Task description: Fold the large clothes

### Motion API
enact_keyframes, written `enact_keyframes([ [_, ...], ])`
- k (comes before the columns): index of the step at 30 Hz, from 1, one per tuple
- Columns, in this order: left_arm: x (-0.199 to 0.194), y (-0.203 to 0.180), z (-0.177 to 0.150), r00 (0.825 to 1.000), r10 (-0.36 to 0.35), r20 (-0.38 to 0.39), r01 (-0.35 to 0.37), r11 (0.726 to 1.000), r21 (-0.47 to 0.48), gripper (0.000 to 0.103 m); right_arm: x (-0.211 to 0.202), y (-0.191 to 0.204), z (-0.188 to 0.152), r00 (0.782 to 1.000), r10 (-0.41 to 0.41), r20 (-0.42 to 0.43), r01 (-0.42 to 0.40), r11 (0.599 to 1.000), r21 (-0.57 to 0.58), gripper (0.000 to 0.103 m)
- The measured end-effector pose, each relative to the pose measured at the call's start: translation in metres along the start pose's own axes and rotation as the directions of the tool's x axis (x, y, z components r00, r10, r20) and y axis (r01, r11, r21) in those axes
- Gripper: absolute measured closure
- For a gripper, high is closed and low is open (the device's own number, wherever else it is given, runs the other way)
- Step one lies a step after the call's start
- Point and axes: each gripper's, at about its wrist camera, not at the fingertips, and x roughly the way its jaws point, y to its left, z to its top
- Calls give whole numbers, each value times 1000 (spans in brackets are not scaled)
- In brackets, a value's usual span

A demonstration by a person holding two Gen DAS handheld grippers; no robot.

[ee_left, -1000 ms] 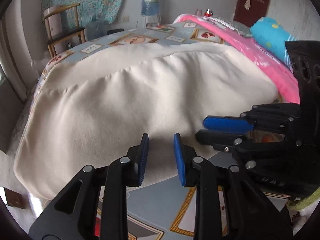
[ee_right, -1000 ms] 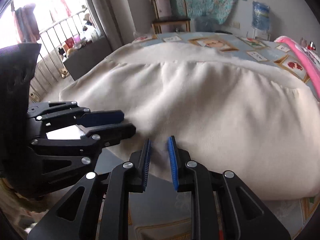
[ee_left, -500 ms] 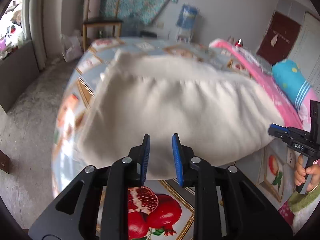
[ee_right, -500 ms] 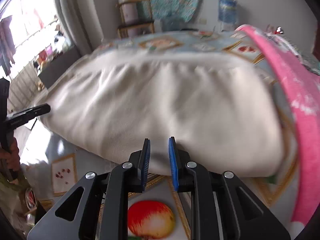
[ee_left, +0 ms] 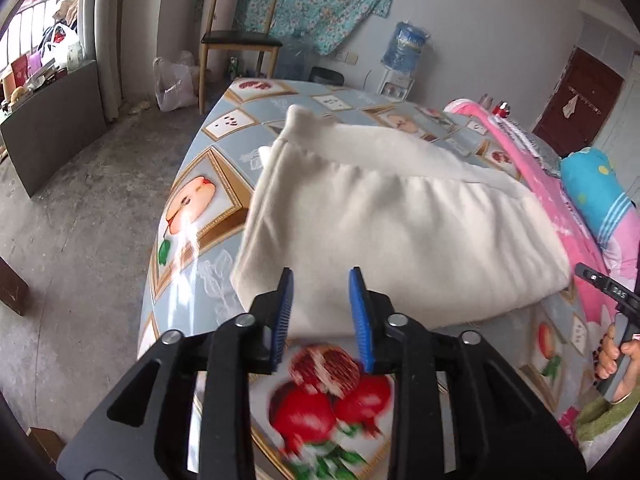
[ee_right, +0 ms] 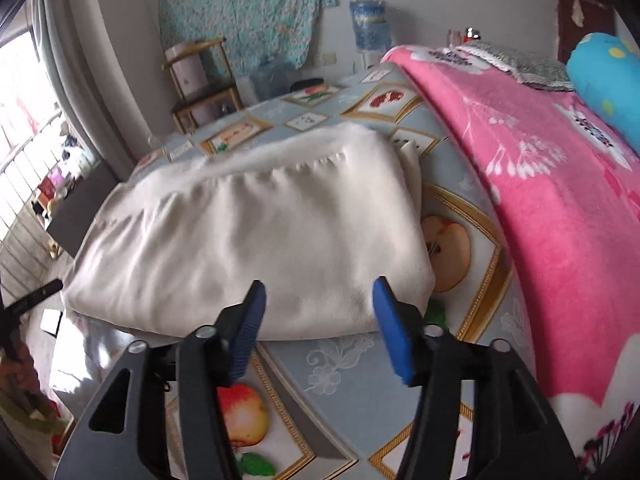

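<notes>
Cream garment (ee_left: 400, 232) is folded into a thick, roughly rectangular stack, lying flat on the bed's fruit-print sheet (ee_left: 208, 200), near the bed's front edge. Soft fleecy fabric, a gathered seam runs across the upper layer, and a narrower band sticks out past the far corner in my left view. From the right view the same garment (ee_right: 256, 240) shows a rounded fold on its right edge, sitting just beside the apple print and near the pink blanket (ee_right: 540, 200), not touching it as far as I can see. My left tool (ee_left: 322, 312) hovers over the near edge of the stack, jaws opening, blue pads clear of the cloth, nothing gripped. My right tool (ee_right: 316, 320) is at the near right corner, jaws opening wide, pads also clear, nothing held. Can't tell what kind of garment it is: sleeves or legs are folded inside, no collar or waistband clearly readable. The underside layers are hidden. The stack's far edge is blurred in the right view. In the left view my right hand (ee_left: 616, 356) is cut off at the frame edge, only fingers and part of the handle show. In the right view the left tool's tip is barely in at the left border. Chair (ee_left: 240, 40) and water dispenser (ee_left: 404, 56) stand behind the bed.
</notes>
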Motion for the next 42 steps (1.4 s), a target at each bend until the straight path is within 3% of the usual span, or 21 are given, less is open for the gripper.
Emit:
enact_keyframes([
  [2, -16, -14, -8, 1000, -16, 10, 16, 1000, 9, 59, -9, 7, -7, 1000, 25, 4, -25, 1000, 8, 35],
  [7, -45, -55, -27, 1000, 7, 24, -8, 998, 64, 19, -34, 47, -32, 1000, 27, 9, -26, 998, -61, 17],
  [10, -56, -82, -35, 998, 55, 34, -58, 993, 105, 14, -46, 70, -46, 1000, 13, 9, -12, 995, -104, 14],
  [19, -77, -130, -37, 976, 176, 131, -195, 968, 156, 8, -74, 101, -56, 994, -69, 83, 83, 982, -172, 6],
  [24, -73, -142, -30, 937, 318, 141, -337, 931, 140, 8, -79, 101, -52, 988, -117, 101, 132, 978, -159, 6],
  [31, -65, -147, -25, 938, 326, 119, -339, 933, 118, 8, -83, 101, -49, 979, -159, 127, 177, 974, -144, 6],
  [42, -39, -164, -29, 942, 335, 6, -333, 934, 130, 8, -64, 92, -47, 986, -163, 44, 167, 980, -110, 6],
])
